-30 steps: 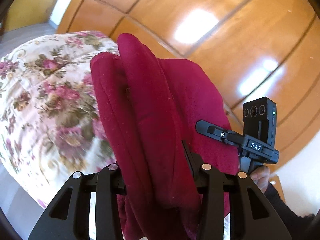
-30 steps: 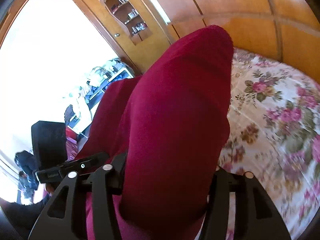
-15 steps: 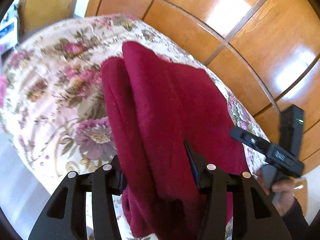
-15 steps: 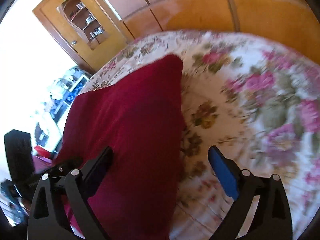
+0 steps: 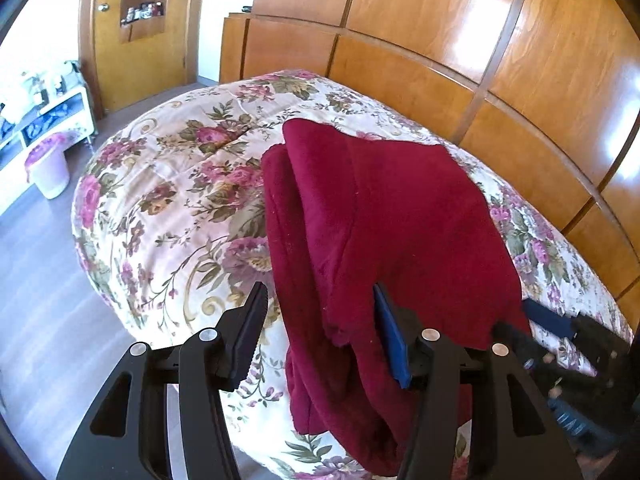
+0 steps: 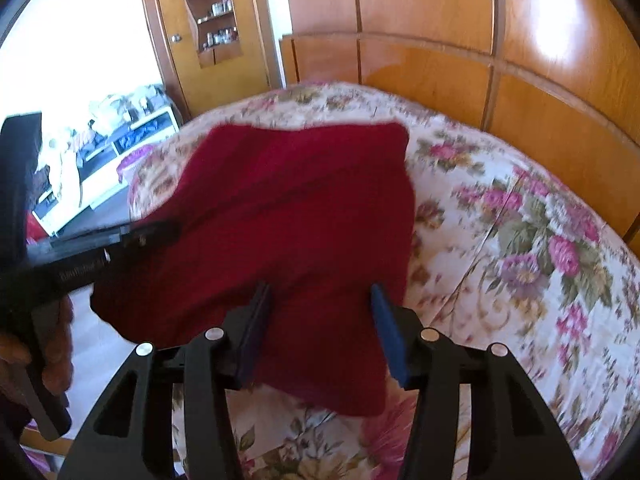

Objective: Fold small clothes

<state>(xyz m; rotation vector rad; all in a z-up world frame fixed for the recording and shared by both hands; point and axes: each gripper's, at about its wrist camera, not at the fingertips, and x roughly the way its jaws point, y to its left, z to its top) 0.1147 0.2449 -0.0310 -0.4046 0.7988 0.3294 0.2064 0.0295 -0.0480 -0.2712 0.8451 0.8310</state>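
A dark red garment [image 5: 384, 216] lies folded on the floral bedspread [image 5: 168, 184], its near edge hanging over the bed's front. My left gripper [image 5: 320, 332] is open, its jaws apart, with folds of the garment lying between them. In the right wrist view the garment [image 6: 288, 216] lies flat in a rough rectangle. My right gripper [image 6: 320, 328] is open over its near edge, not clamping it. The other gripper shows at the left of that view [image 6: 80, 256] and at the lower right of the left wrist view [image 5: 560, 360].
A wooden headboard [image 5: 460, 80] curves behind the bed. A wooden door [image 5: 136, 32] and a white shelf unit [image 5: 40, 120] stand at far left. A pale bin [image 5: 48, 168] sits on the floor beside the bed.
Both grippers lowered the garment onto the bed and opened. The right gripper released first, then the left jaws spread apart. The garment now rests flat.
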